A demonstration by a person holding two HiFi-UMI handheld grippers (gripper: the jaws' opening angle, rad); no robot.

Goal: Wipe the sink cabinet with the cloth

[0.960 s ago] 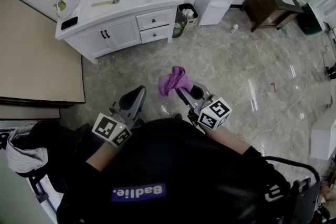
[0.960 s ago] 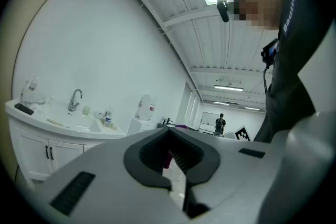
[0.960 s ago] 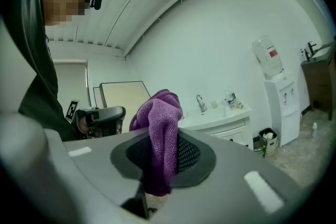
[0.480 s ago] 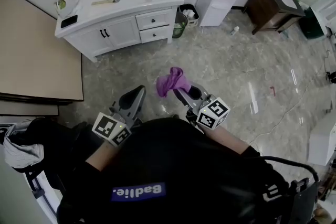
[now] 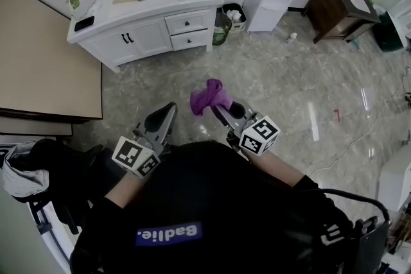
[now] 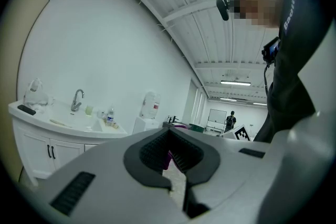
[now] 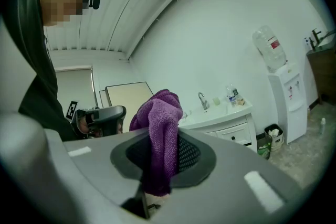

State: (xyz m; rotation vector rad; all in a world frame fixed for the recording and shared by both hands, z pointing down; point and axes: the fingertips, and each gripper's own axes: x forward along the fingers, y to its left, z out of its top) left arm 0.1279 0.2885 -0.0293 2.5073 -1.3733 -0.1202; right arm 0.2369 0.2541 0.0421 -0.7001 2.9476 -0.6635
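The cloth, a crumpled purple piece with a nubbly weave, is pinched between the dark ribbed pads of the right gripper and bulges above them, while the left gripper beside it has its jaws drawn together on nothing, with the white sink cabinet well ahead of both.

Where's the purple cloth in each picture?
Head view: cloth at centre, in the right hand-held gripper.
Left gripper view: purple sliver low centre, past the jaws.
Right gripper view: centre, clamped between the jaws.
Shared landmark: white sink cabinet, in all three.
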